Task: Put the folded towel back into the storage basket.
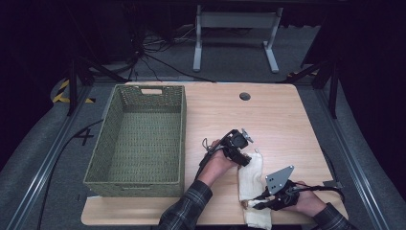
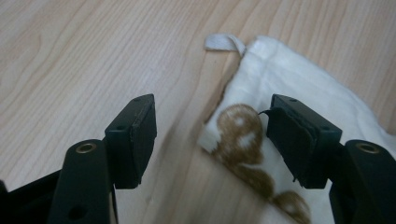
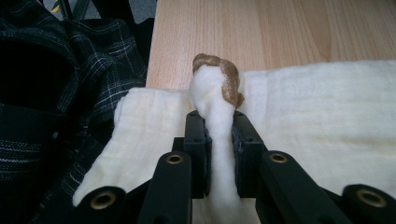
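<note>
At the table's 5 o'clock edge, the right gripper (image 1: 253, 203) is clamping a pinched-up fold of the cloth (image 1: 252, 178); in the right gripper view its jaws are standing nearly together with the white fabric squeezed between them, a brown-printed tip poking out above. At 12 o'clock from it, the left gripper (image 1: 243, 158) is hovering over the cloth's far end, jaws apart and gripping nothing. In the left gripper view the cloth corner, bearing brown spotted markings, is lying between the two pads without touching either, and a small white loop (image 2: 225, 41) is sticking out from the cloth's hem toward 11 o'clock. The cloth is lying as a long cream strip on the table (image 1: 287, 115), running from the near edge toward 12 o'clock. A plaid sleeve (image 1: 189, 206) is entering at 6 o'clock. At 9 o'clock from the grippers, well apart from the cloth, a green woven basket (image 1: 110, 139) is sitting on the table's left side.
</note>
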Demonstrator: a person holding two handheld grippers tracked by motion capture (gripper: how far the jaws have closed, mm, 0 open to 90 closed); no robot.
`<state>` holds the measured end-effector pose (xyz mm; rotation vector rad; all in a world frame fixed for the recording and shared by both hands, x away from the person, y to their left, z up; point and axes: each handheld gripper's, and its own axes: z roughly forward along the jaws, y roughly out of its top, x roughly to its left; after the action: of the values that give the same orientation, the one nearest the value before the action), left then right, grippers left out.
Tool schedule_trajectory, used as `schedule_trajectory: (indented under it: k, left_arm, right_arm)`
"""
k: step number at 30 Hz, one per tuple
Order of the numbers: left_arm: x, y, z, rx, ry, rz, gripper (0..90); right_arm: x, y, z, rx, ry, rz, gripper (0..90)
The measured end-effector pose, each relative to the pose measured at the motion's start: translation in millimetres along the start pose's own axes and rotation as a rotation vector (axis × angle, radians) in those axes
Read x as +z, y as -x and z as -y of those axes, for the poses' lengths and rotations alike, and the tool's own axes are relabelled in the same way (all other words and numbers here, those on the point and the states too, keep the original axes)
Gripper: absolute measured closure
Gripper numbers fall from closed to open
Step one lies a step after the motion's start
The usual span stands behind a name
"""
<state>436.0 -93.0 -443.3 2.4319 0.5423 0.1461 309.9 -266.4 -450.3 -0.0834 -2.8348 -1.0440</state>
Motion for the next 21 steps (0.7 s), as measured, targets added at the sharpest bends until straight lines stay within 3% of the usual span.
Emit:
schedule_trajectory:
  k: [8,15,21]
  left_arm:
    - [7.5,-0.8,1.0,0.033,-0.026,0.045,35.6]
    - [7.3,-1.1,3.9,0.041,-0.008,0.081,41.9]
    - [5.2,3.9,3.5,0.076,-0.01,0.107,64.9]
  right_arm:
    - [0.6,0.7,0.0,-0.001,-0.005,-0.003,79.8]
    - [1.1,1.5,0.2,0.002,-0.008,-0.009,79.8]
    - [1.0,2.2,0.3,0.008,-0.008,-0.01,79.9]
